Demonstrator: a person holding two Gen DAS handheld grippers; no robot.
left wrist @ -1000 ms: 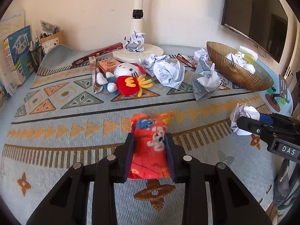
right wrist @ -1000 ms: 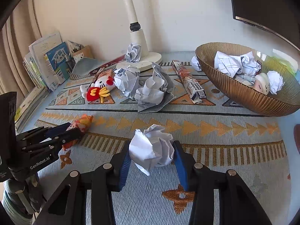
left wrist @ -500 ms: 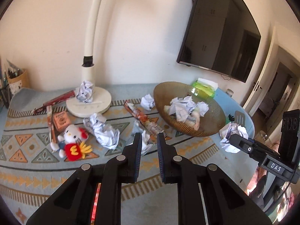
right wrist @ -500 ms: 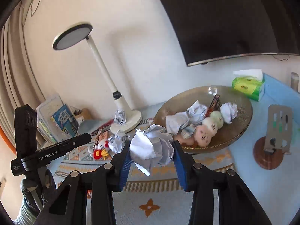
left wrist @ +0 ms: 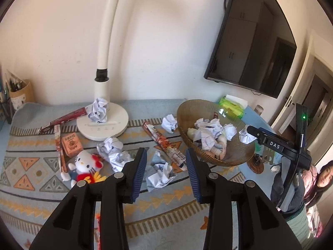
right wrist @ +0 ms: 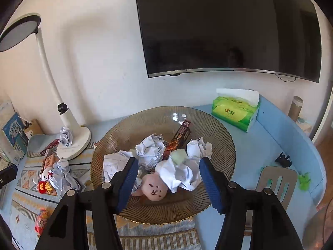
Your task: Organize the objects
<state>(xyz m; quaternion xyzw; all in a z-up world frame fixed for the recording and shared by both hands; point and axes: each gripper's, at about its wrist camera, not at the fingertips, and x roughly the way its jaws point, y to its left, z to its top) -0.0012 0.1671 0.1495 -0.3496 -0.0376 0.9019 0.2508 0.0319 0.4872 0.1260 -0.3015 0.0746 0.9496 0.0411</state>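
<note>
Right gripper [right wrist: 168, 180] spread above ribbed glass bowl [right wrist: 218, 133], crumpled paper ball [right wrist: 180, 174] dropped inside — best lifted straight clear. Left gripper [left wrist: 166, 174] spread, empty — next paper wad [left wrist: 159, 175] below.

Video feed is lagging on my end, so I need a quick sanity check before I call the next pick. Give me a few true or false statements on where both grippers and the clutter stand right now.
1. The right gripper is open above the bowl. True.
2. The left gripper is shut on a paper ball. False: it is open and holds nothing.
3. A crumpled paper ball sits on the lamp base. True.
4. The Hello Kitty plush lies in the bowl. False: it lies on the patterned mat.
5. The green tissue pack lies in the bowl. False: it stands behind the bowl.
</note>
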